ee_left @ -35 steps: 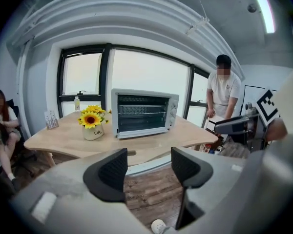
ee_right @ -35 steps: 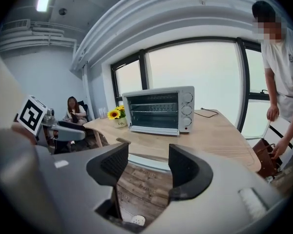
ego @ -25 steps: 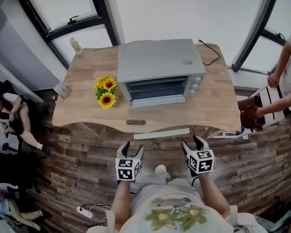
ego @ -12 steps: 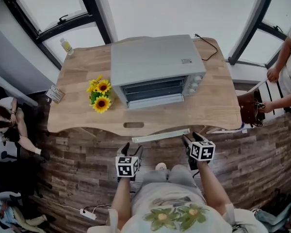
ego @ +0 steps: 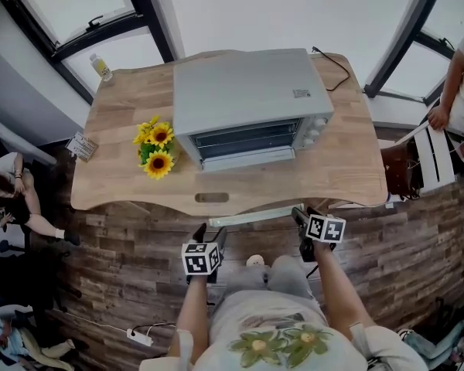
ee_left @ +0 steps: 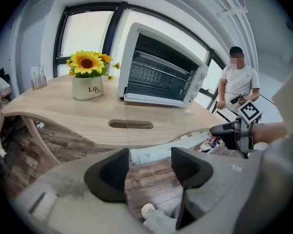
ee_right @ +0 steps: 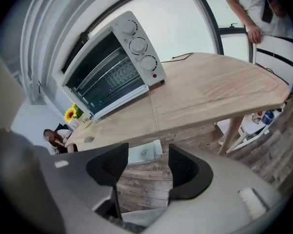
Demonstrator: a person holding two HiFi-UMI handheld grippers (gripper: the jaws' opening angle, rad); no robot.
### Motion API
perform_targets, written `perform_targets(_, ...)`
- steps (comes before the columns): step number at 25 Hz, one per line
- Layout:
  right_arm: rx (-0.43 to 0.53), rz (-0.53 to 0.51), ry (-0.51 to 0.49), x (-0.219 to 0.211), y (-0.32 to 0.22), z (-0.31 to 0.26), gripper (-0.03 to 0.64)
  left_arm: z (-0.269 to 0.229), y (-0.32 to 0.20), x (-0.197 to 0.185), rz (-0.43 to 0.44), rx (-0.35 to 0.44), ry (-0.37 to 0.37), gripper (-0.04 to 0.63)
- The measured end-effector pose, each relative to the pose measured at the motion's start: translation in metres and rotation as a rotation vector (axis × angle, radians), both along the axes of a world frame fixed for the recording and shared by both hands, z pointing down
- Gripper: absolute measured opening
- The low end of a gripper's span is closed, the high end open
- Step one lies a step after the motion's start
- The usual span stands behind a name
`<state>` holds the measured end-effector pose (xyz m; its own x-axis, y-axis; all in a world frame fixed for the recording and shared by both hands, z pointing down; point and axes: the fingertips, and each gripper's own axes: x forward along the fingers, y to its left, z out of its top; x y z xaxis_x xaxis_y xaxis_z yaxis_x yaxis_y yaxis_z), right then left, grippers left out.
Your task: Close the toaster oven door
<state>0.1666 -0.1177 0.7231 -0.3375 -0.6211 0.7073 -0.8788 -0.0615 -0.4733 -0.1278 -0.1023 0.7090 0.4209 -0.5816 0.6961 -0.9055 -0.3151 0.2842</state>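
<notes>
Jaws apart on the left gripper (ee_left: pixel 149 167) and on the right gripper (ee_right: pixel 145 167) alike, with nothing between them but plank floor below. Both empty, held low over the lap and touching nothing.

Judged as the approach stage, with none of the closing done yet. Next move, most likely: reach forward and up past the desk (ego: pixel 325 161) edge, come against the front lip of the door (ego: pixel 247 159), and swing it up until it sits flush. No real grasp called for; probably a push with one jaw tip is enough.

Nearest ahead, the curved front edge of the desk, just short of both grippers. Beyond it, a stretch of bare wood. Then, well apart from the jaws, the toaster oven (ego: pixel 243 91), set mid-desk toward the back, front turned this way, racks in plain sight. Door apparently dropped open, seen as a pale strip jutting forward along the base; exact angle hard to tell. Just beside the oven's left end, a pot of sunflowers (ego: pixel 156 149), worth steering clear of on the way in.
</notes>
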Motion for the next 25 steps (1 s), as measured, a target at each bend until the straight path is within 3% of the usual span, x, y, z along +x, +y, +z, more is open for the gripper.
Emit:
perform_targets(8, -0.034, -0.024, -0.092, -0.006, -0.004, 0.016, 0.247, 0.007, 0.0, 0.002, 0.003, -0.016, 0.008, 0.281)
perform_targets(11, -0.039, -0.027, -0.094, -0.005, -0.004, 0.018, 0.176, 0.009, -0.001, 0.003, 0.005, -0.021, 0.007, 0.281)
perform_targets(25, 0.041, -0.012, -0.107, -0.002, -0.001, -0.016, 0.146, 0.002, 0.005, -0.002, 0.001, -0.002, 0.006, 0.281)
